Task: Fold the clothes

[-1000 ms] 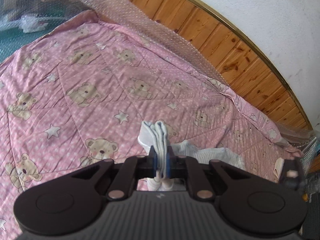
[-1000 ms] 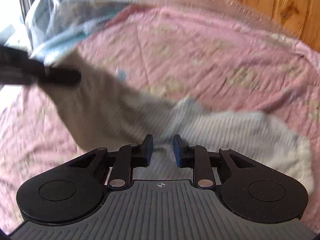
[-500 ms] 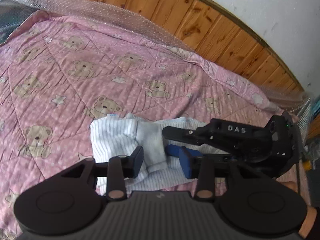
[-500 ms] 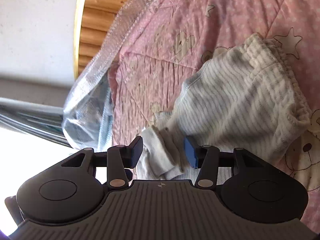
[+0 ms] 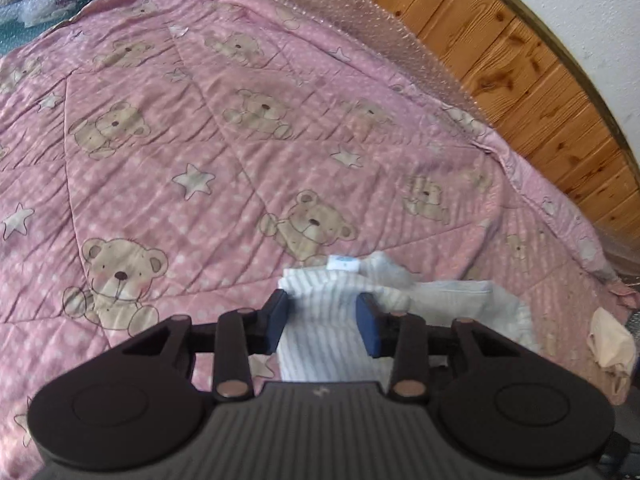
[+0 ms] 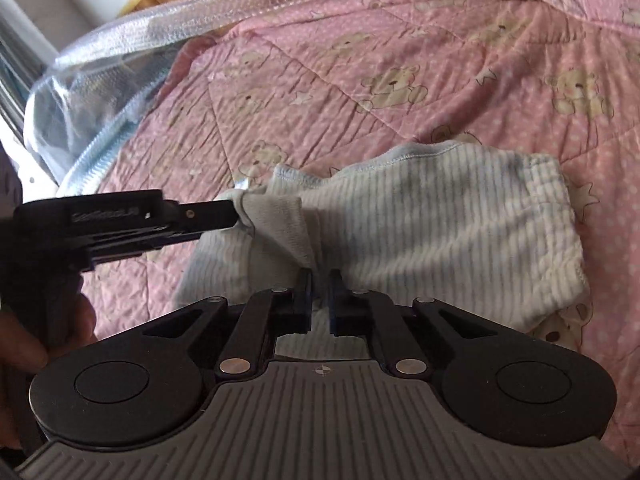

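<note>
The right gripper [image 6: 319, 280] is now clenched: its two jaws stand almost together, and a fold of the grey-white ribbed cuff [image 6: 280, 220] of the striped baby garment [image 6: 440, 232] is pinched between them. Half a second ago these jaws were wide apart around the same cuff, so the grasp is new.

The left gripper [image 5: 323, 320] is released. Its blue pads [image 5: 276, 320] stand well apart, and the striped cloth lies between them without being squeezed. One second ago it held a bunch of cloth tightly, so the garment has passed from the left claw to the right one. In the right wrist view the left gripper reaches in from the left, and its tip touches the far end of the cuff.

Just beyond the left claw, the garment's small blue label [image 5: 343, 263] points up. The garment rests on the pink teddy-bear quilt [image 5: 200, 140], partly bunched, so the fold looks unfinished. To the far right of the left claw lies a small beige cloth [image 5: 610, 340], well apart. Farthest away are the bubble wrap [image 5: 360, 12] and the wooden wall panelling [image 5: 520, 60].

Probably the right claw will next pull the cuff across the body of the garment.
</note>
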A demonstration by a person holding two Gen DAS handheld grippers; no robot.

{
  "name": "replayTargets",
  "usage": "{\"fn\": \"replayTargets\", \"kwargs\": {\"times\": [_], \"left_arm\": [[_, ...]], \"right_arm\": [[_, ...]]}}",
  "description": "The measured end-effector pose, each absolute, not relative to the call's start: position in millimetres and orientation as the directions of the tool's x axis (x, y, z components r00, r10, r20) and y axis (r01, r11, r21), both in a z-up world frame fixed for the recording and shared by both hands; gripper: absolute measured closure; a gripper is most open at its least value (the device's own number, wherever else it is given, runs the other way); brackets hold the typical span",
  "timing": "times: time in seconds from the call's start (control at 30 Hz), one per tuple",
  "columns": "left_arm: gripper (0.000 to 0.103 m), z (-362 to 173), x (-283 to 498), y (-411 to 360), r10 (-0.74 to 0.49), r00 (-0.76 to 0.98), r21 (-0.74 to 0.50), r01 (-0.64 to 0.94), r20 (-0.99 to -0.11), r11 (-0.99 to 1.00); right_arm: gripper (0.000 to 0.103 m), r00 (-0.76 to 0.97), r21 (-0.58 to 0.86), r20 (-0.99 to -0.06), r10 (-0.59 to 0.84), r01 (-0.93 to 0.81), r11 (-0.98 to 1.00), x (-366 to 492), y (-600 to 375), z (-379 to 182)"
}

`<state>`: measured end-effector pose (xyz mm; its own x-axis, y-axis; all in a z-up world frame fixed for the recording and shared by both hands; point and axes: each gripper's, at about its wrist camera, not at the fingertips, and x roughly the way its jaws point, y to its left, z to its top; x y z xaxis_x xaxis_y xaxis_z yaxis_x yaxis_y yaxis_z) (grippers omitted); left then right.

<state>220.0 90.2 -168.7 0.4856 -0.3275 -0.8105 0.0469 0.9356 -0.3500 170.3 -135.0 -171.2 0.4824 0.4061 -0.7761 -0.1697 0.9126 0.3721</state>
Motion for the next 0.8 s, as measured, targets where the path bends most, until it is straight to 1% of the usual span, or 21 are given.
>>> {"fn": "replayTargets", "kwargs": {"times": [0.07, 0.1, 0.13, 0.2, 0.23, 0.27, 0.3, 0.33, 0.37, 0.43, 0.47, 0.5, 0.53, 0.57, 0.6, 0.67, 0.7, 0.73, 0.8], "left_arm": [[0.062, -166, 217, 94, -0.325, 0.484, -0.345, 0.050, -0.812, 0.937], [0.064, -160, 213, 96, -0.321, 0.490, -0.344, 0.046, -0.810, 0.938], [0.064, -151, 207, 99, -0.329, 0.505, -0.355, 0.047, -0.798, 0.934], [0.064, -130, 192, 105, -0.351, 0.539, -0.384, 0.055, -0.766, 0.922], [0.063, -122, 187, 106, -0.369, 0.544, -0.404, 0.060, -0.753, 0.913], [0.060, -116, 183, 106, -0.390, 0.545, -0.425, 0.066, -0.743, 0.903], [0.055, -111, 180, 104, -0.406, 0.543, -0.439, 0.075, -0.735, 0.895], [0.051, -108, 179, 98, -0.421, 0.532, -0.447, 0.087, -0.735, 0.890], [0.046, -105, 182, 88, -0.433, 0.519, -0.446, 0.109, -0.737, 0.889], [0.046, -101, 189, 65, -0.452, 0.493, -0.433, 0.160, -0.744, 0.887], [0.046, -98, 191, 50, -0.458, 0.483, -0.423, 0.188, -0.746, 0.886], [0.045, -95, 195, 37, -0.468, 0.473, -0.417, 0.215, -0.746, 0.883], [0.045, -91, 199, 23, -0.486, 0.461, -0.418, 0.248, -0.742, 0.874], [0.044, -89, 202, 11, -0.508, 0.444, -0.428, 0.274, -0.738, 0.861], [0.041, -87, 206, 0, -0.530, 0.425, -0.441, 0.295, -0.734, 0.848], [0.039, -85, 212, -21, -0.567, 0.386, -0.463, 0.334, -0.727, 0.821], [0.036, -85, 215, -29, -0.576, 0.367, -0.463, 0.354, -0.731, 0.813], [0.035, -85, 217, -37, -0.582, 0.347, -0.459, 0.375, -0.736, 0.805], [0.035, -93, 223, -51, -0.555, 0.306, -0.415, 0.418, -0.773, 0.808]], "right_arm": [[0.099, 0.489, 0.357, -0.777, 0.397, -0.178, 0.917, 171, -132, -170], [0.097, 0.512, 0.368, -0.762, 0.397, -0.162, 0.915, 168, -138, -165], [0.092, 0.542, 0.387, -0.741, 0.397, -0.139, 0.911, 162, -147, -159], [0.059, 0.601, 0.427, -0.696, 0.393, -0.093, 0.899, 151, -166, -145], [0.050, 0.641, 0.417, -0.683, 0.350, -0.051, 0.907, 143, -178, -140], [0.037, 0.681, 0.396, -0.673, 0.289, 0.001, 0.918, 134, -192, -135], [0.027, 0.717, 0.375, -0.660, 0.225, 0.055, 0.925, 125, -206, -130], [0.026, 0.721, 0.354, -0.670, 0.173, 0.106, 0.929, 123, -216, -134], [0.026, 0.700, 0.339, -0.700, 0.143, 0.148, 0.929, 126, -225, -144], [0.038, 0.639, 0.363, -0.749, 0.178, 0.169, 0.916, 134, -235, -166], [0.065, 0.639, 0.347, -0.748, 0.183, 0.140, 0.927, 133, -230, -166], [0.071, 0.652, 0.316, -0.737, 0.179, 0.097, 0.944, 129, -222, -161], [0.074, 0.665, 0.283, -0.725, 0.177, 0.054, 0.958, 126, -213, -156], [0.085, 0.679, 0.248, -0.713, 0.175, 0.011, 0.969, 123, -205, -151], [0.088, 0.691, 0.213, -0.701, 0.175, -0.031, 0.977, 120, -196, -146], [0.090, 0.716, 0.137, -0.676, 0.176, -0.113, 0.984, 113, -179, -136], [0.091, 0.728, 0.097, -0.662, 0.178, -0.152, 0.984, 110, -171, -131], [0.091, 0.739, 0.059, -0.649, 0.181, -0.188, 0.980, 106, -161, -127], [0.092, 0.756, 0.001, -0.622, 0.205, -0.260, 0.966, 100, -144, -122]]}}
